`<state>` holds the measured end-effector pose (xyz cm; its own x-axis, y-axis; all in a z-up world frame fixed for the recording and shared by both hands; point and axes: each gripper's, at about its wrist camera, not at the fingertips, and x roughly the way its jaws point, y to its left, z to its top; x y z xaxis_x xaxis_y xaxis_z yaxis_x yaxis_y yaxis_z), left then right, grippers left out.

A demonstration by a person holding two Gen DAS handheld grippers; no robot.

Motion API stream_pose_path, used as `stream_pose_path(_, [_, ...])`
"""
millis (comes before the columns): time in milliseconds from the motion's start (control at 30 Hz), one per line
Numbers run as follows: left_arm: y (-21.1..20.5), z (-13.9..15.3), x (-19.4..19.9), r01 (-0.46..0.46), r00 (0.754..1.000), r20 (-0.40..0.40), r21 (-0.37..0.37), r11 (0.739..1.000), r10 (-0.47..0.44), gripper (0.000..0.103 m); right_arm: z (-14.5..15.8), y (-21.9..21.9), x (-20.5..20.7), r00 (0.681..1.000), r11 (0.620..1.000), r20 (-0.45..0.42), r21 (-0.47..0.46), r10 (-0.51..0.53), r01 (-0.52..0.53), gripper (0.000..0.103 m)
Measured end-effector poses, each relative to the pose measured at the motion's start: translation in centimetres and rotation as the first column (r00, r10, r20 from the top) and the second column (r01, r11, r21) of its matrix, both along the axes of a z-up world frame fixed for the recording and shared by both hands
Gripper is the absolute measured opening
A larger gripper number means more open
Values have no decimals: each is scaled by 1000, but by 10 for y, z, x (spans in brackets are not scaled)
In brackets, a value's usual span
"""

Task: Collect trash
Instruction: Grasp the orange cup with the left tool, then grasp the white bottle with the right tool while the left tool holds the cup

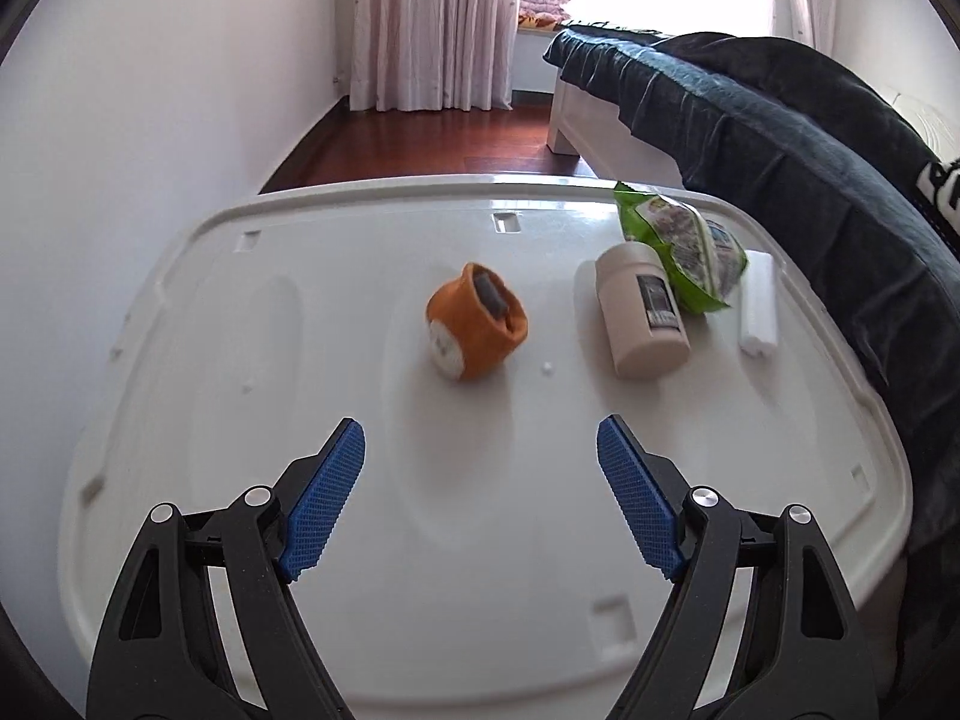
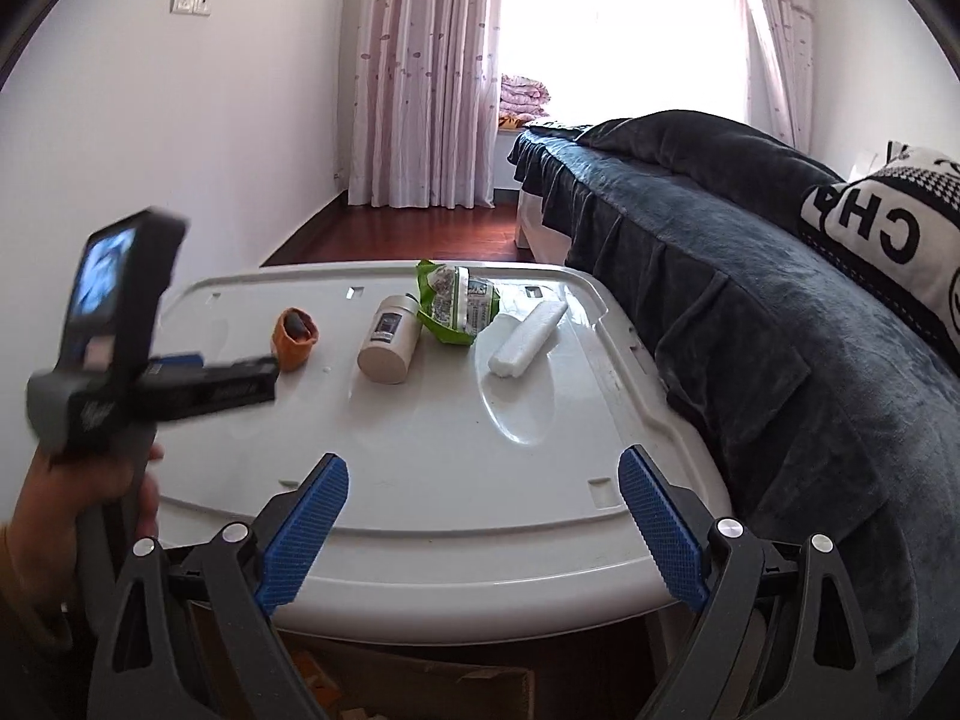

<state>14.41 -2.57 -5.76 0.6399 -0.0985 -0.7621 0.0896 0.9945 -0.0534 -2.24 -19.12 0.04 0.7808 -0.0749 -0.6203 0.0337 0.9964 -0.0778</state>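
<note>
Left wrist view: the left hand-held gripper [image 1: 480, 450] hangs over the white plastic desk [image 1: 240, 312] with its blue pads spread wide and nothing between them. Past its tips, near the middle of the desk, lies an orange pouch [image 1: 477, 330] on its side. Toward the desk's right edge a beige bottle [image 1: 645, 309] lies with its base facing the camera, a green snack bag [image 1: 684, 252] touching its far end, and a white foam block [image 1: 757, 300] just beside the bag, closest to the right edge. A bed with a dark blue cover [image 1: 780, 138] runs along that side.

In the right wrist view, the right hand-held gripper [image 2: 483, 510] is released, its jaws wide apart and empty, held above the desk's near edge. A hand [image 2: 66, 510] at the left grips the other tool's handle. Pink curtains [image 2: 420, 72] hang at the far window.
</note>
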Motion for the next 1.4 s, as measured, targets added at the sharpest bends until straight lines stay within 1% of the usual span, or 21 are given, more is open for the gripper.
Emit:
stream_pose_path(133, [-5,-14,36,-4,1000,-15,27,1000,4,78,-7,-1,4,1000,1000,-13,1,11,-11,90])
stream_pose_path(233, [-7,-21,53,-12,1000,-25,33,999,13,78,-9,-1,6,999,1000,-26,15,27,-27,90])
stream_pose_path(367, [-8,-26,65,-20,999,-28,42,999,21,78,-9,2,4,998,999,-33,25,46,-45,90])
stream_pose_path(533, [-10,-33,75,-45,998,-44,40,998,46,78,-8,8,1,998,998,-26,13,65,-65,90])
stream_pose_path(567, [-10,-35,76,-49,998,-46,48,998,51,77,-9,9,2,997,998,-25,8,69,-69,90])
stream_pose_path(600, [-10,-36,77,-54,997,-46,55,997,56,64,-10,10,2,997,998,-25,3,70,-70,90])
stream_pose_path(667, [-7,-40,79,-50,996,-75,22,998,52,40,-11,11,2,997,997,-25,-4,71,-71,90])
stream_pose_path(700, [-4,-40,78,-62,995,-72,15,998,63,35,-12,11,3,997,998,-29,-7,70,-70,90])
stream_pose_path(767, [0,-39,74,-76,995,-64,17,997,77,31,-14,11,5,997,998,-38,-6,63,-63,90])
stream_pose_path(867, [5,-38,64,-78,995,-57,32,996,80,29,-11,8,15,997,998,-49,24,55,-54,90])
stream_pose_path(933, [9,-36,52,-79,995,-52,42,996,82,29,-8,5,28,997,997,-58,63,54,-50,90])
stream_pose_path(1000, [13,-33,42,-81,996,-44,53,995,83,29,-4,6,52,997,994,-57,93,57,-51,90])
stream_pose_path(1067, [22,-27,33,-95,995,-40,27,995,96,29,-4,12,76,997,994,-53,93,60,-55,90])
stream_pose_path(1133, [29,-20,23,-103,994,-29,23,994,103,29,-7,22,104,996,993,-58,99,73,-67,90])
stream_pose_path(1267, [39,-10,11,-106,994,-10,31,994,106,29,-22,41,157,990,991,-115,115,87,-73,90])
stream_pose_path(1400, [48,-7,1,-103,995,-4,33,994,104,29,-45,59,201,977,990,-201,129,76,-51,83])
